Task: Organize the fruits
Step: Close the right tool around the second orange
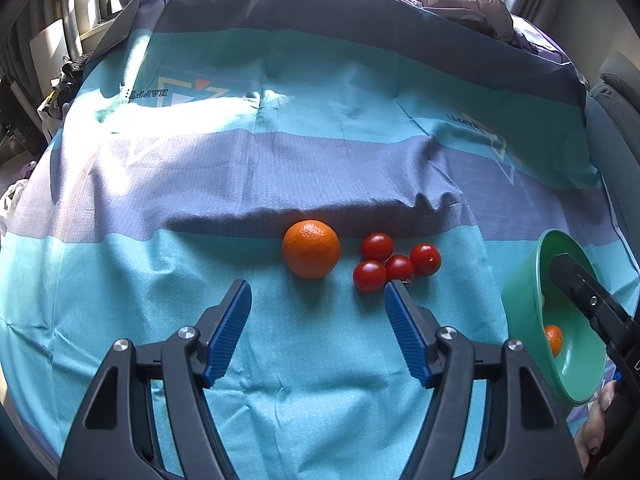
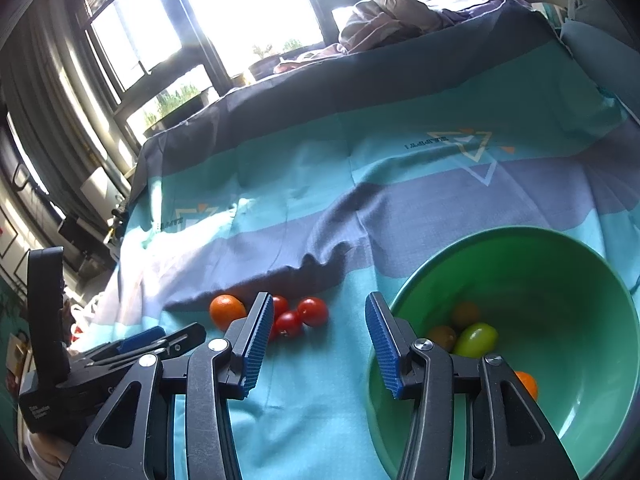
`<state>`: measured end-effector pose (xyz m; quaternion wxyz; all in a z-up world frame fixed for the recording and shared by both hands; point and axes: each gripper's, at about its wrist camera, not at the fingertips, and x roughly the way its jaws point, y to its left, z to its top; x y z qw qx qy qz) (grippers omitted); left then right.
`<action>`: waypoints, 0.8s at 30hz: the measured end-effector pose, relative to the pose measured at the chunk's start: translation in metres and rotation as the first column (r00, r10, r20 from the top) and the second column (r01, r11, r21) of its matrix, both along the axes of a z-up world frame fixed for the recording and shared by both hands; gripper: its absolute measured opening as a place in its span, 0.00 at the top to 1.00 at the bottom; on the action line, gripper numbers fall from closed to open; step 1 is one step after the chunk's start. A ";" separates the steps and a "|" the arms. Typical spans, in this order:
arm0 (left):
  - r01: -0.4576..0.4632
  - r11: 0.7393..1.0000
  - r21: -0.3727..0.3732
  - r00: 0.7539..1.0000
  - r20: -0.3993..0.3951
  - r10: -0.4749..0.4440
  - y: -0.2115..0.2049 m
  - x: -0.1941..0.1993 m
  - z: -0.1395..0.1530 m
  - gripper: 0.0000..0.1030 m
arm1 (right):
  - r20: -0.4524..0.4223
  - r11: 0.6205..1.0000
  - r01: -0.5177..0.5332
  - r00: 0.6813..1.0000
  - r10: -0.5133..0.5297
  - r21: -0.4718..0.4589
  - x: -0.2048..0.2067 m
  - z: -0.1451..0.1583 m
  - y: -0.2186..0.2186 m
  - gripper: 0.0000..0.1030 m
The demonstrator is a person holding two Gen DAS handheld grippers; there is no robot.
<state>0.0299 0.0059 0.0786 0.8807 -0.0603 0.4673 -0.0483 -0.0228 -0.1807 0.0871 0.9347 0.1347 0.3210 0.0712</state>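
An orange (image 1: 311,249) lies on the striped teal cloth (image 1: 280,380), with several cherry tomatoes (image 1: 396,263) just to its right. My left gripper (image 1: 318,300) is open and empty, just short of the orange and tomatoes. A green bowl (image 1: 520,304) stands at the right. In the right wrist view the bowl (image 2: 560,256) holds a green fruit (image 2: 476,339) and several small orange fruits (image 2: 466,314). My right gripper (image 2: 320,316) is open and empty, its right finger over the bowl's near rim. The orange (image 2: 226,310) and tomatoes (image 2: 313,311) lie beyond its left finger.
The cloth covers a table or bed; a crumpled pile of fabric (image 1: 464,0) lies at the far right edge. Windows (image 2: 248,4) stand behind. The left gripper's body (image 2: 100,364) shows at the left in the right wrist view. A grey chair (image 1: 616,120) is at the right.
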 end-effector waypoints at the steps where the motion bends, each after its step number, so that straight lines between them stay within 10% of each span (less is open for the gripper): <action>1: 0.000 1.000 0.001 1.000 0.000 0.000 0.000 0.000 0.000 0.33 | 0.001 1.000 0.001 1.000 -0.001 -0.001 0.000 0.000 0.000 0.51; 24: -0.034 0.999 -0.025 0.999 -0.006 0.034 0.009 0.010 -0.007 0.34 | -0.091 0.995 -0.099 0.991 0.101 0.030 0.034 0.028 0.020 0.55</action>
